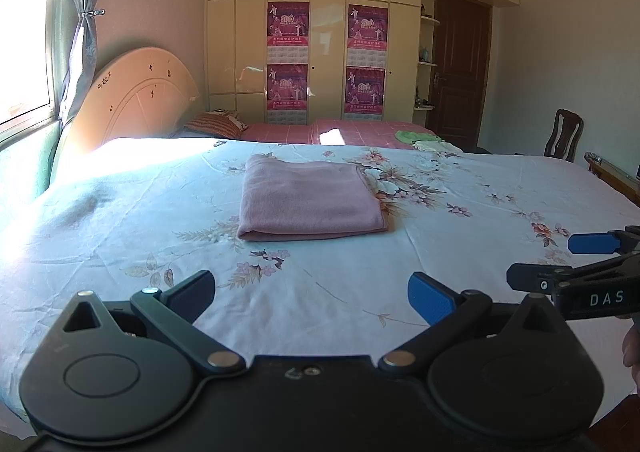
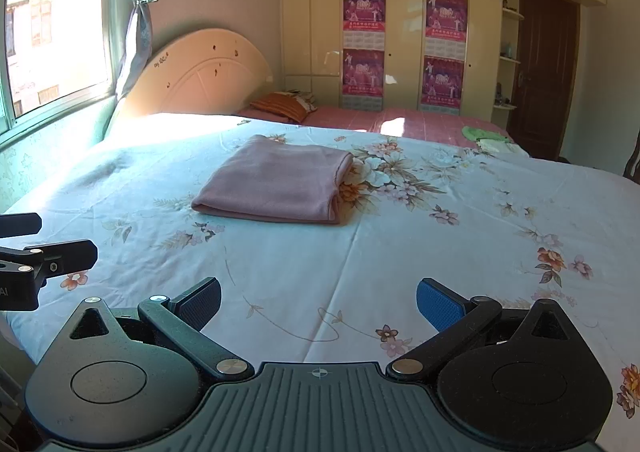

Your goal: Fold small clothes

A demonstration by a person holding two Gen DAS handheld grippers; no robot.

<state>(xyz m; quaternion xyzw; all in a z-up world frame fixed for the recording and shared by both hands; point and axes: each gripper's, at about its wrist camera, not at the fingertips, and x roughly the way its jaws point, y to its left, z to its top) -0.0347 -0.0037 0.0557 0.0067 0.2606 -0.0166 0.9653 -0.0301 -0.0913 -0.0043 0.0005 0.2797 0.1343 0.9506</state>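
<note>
My left hand-held gripper (image 1: 312, 294) and my right hand-held gripper (image 2: 319, 302) both hang over the near part of the bed (image 2: 460, 252), each with its fingers spread wide and nothing between them. The pink garment (image 1: 310, 197) lies folded into a neat rectangle on the floral sheet, well ahead of both, a little left of centre from my right one and nearly straight ahead of my left. Farther off, beyond the garment to the right, a green cloth (image 2: 484, 133) sits on the pink bedspread
</note>
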